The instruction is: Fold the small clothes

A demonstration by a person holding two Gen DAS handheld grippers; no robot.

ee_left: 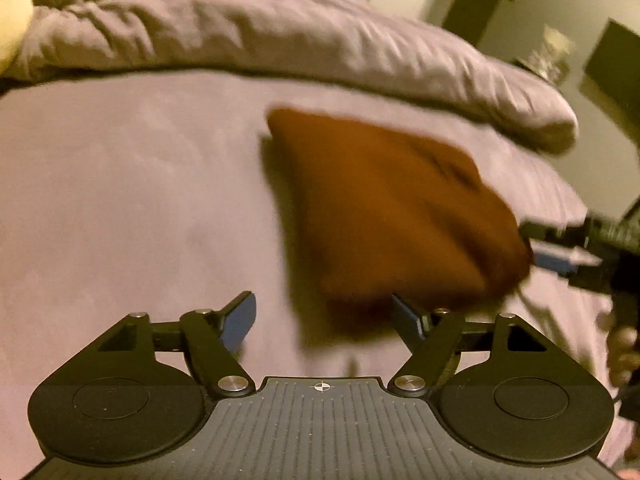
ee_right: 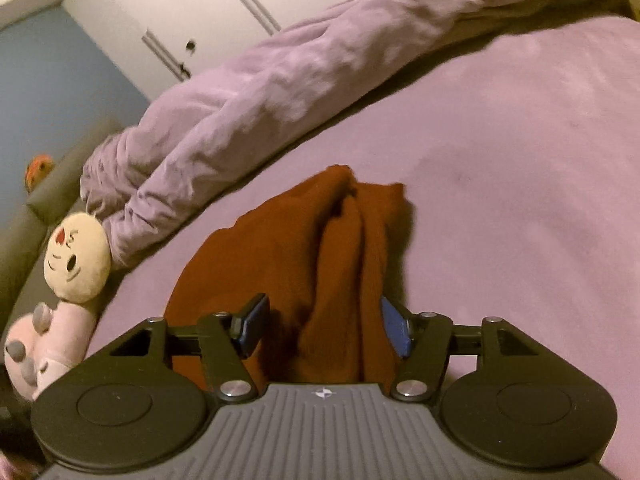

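Left gripper [ee_left: 324, 322]: jaws spread, nothing between them.
Right gripper [ee_right: 324, 330]: jaws apart, not pressing the cloth between them.
Rust-brown garment [ee_right: 320, 272]: bunched on the lilac bedsheet [ee_right: 520, 160], just ahead of both grippers.
Left view only: right gripper at the garment's right edge.
Right view only: plush toy [ee_right: 76, 264] far left, beside the rumpled duvet [ee_right: 280, 80].

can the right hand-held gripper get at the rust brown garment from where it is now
Probably yes. The rust-brown garment lies bunched on the lilac bed sheet directly ahead of the right hand-held gripper, its jaws open with folds between them but not pinched. Nothing lies across it; the plush toy sits well aside.
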